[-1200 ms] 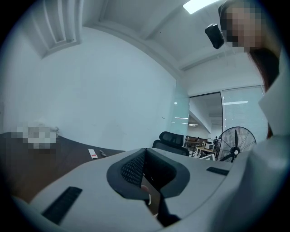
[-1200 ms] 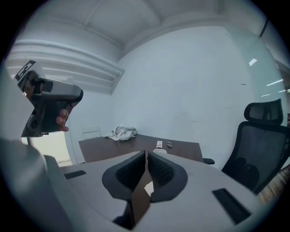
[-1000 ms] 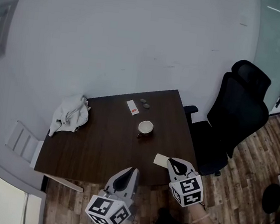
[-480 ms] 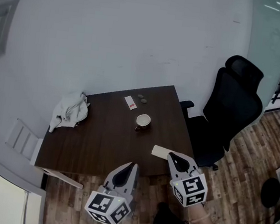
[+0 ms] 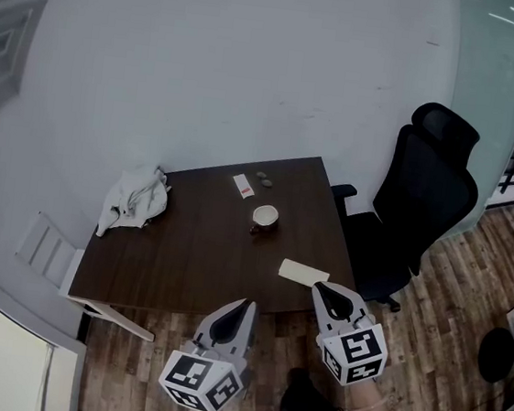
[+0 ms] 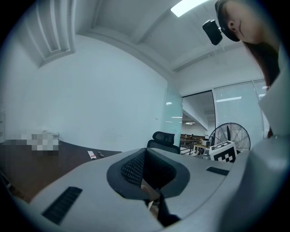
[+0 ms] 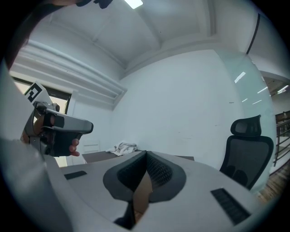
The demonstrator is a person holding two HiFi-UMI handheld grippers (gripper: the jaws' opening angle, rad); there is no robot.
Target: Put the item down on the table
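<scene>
A flat beige card [image 5: 300,270] sticks out from my right gripper [image 5: 318,288], which is shut on it over the front right edge of the dark wooden table [image 5: 187,256]. In the right gripper view the card [image 7: 142,192] shows as a tan strip pinched between the pads of the right gripper [image 7: 146,154]. My left gripper [image 5: 244,305] hovers at the table's front edge, left of the right one, shut with nothing in it. Its pads meet in the left gripper view [image 6: 146,152].
On the table are a crumpled white cloth [image 5: 133,200] at the far left, a small cup [image 5: 265,217], a red-and-white packet [image 5: 243,186] and two small dark things [image 5: 262,179]. A black office chair [image 5: 423,201] stands to the table's right. The floor is wood plank.
Both grippers and the view have shifted a little, and the table now looks slightly farther off. The card stays in the right gripper near the front right edge.
</scene>
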